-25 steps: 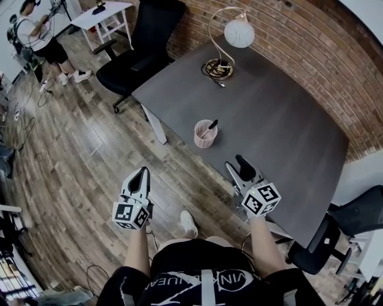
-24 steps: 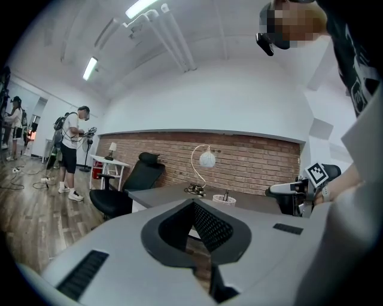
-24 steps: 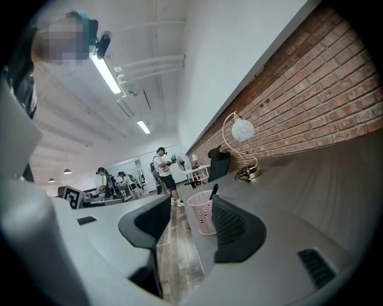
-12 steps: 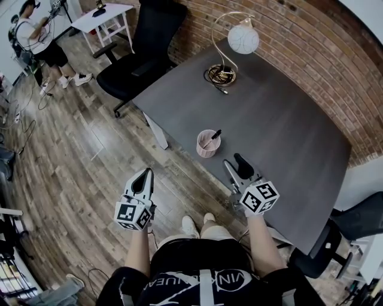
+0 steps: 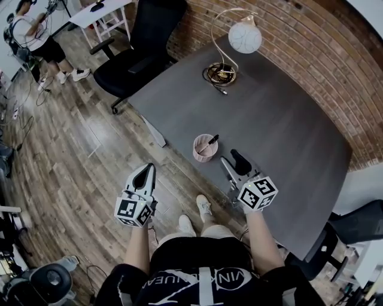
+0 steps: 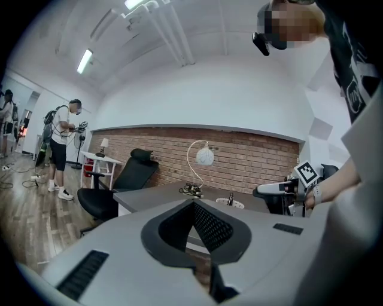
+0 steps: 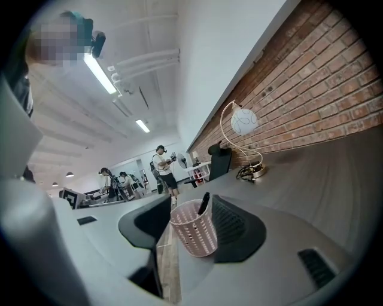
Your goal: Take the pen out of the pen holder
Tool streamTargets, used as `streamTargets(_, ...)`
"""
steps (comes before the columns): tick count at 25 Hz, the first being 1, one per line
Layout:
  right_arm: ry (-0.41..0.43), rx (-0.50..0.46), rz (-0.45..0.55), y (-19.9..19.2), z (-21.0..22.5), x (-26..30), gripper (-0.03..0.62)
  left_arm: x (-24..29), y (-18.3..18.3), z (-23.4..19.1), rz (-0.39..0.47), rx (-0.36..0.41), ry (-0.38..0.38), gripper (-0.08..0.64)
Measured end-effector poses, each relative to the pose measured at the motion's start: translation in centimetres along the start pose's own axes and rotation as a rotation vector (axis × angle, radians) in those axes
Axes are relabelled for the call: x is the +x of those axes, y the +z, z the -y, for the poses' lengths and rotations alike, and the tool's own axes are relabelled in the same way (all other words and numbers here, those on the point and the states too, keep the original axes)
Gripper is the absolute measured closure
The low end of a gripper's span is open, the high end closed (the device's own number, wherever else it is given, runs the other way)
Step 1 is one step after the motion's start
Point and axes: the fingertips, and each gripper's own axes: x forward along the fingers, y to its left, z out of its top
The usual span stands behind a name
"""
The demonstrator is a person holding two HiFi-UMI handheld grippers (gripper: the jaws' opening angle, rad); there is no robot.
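Left gripper (image 5: 146, 170): clenched, jaw tips pressed together, nothing between them. Held out over the wood floor (image 5: 72, 149), off the worktop's near-left edge.

Right gripper (image 5: 230, 158): released, jaws spread wide, grasping nothing. Poised over the near edge of the dark grey worktop (image 5: 287, 119), pointing toward the pen holder.

Just ahead of the right gripper and apart from both jaws: pink perforated pen holder (image 5: 203, 150), upright on the worktop close to the near edge. In the right gripper view, framed in the gap between the two jaws.

Inside the holder: one dark pen (image 5: 211, 141), leaning against the rim, top end sticking out above it.

Farther along the worktop, well apart from the holder: lamp (image 5: 244, 37) with a white globe shade on a curved gold stem, round base and coiled cable near the far corner.

Behind the worktop: red brick wall (image 5: 311, 42).

At the far-left end of the worktop: black office chair (image 5: 140, 51), seat turned toward the floor side. At the right edge of the head view: second dark chair (image 5: 356, 221), partly cut off.

Top left: small white table (image 5: 108, 9), and beside it a standing person (image 5: 36, 42) in a white top and dark shorts.

Below the two grippers: pale shoes (image 5: 203, 206) on the floor.
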Motion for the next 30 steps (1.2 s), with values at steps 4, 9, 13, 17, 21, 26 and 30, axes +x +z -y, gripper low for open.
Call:
streamTargets(4,0.016,0.000,-0.025,0.2,1.1,1.5,0.390,1.8,-0.2,-0.1,-0.007,-0.008,0.005,0.548)
streamTargets(9,0.034,-0.010,-0.058,-0.1,2.1,3.5,0.390,3.5,-1.2,0.0,-0.026,-0.011,0.000,0.548)
streamTargets(13,0.046,-0.015,-0.076,-0.2,2.5,4.9,0.390,4.4,-1.6,-0.5,-0.031,-0.017,0.015,0.548)
streamTargets(17,0.065,-0.021,-0.100,-0.5,2.6,6.0,0.390,5.1,-2.0,-1.0,-0.038,-0.027,0.034,0.548)
streamTargets(21,0.073,-0.018,-0.125,-1.1,3.1,7.1,0.391,5.7,-2.7,-1.2,-0.047,-0.034,0.044,0.548)
streamTargets(26,0.083,-0.017,-0.132,-1.3,3.1,7.9,0.426,5.9,-3.4,-1.2,-0.061,-0.042,0.053,0.548)
streamTargets(30,0.089,-0.016,-0.144,-1.8,3.3,8.5,0.455,5.9,-4.0,-1.4,-0.072,-0.047,0.064,0.548)
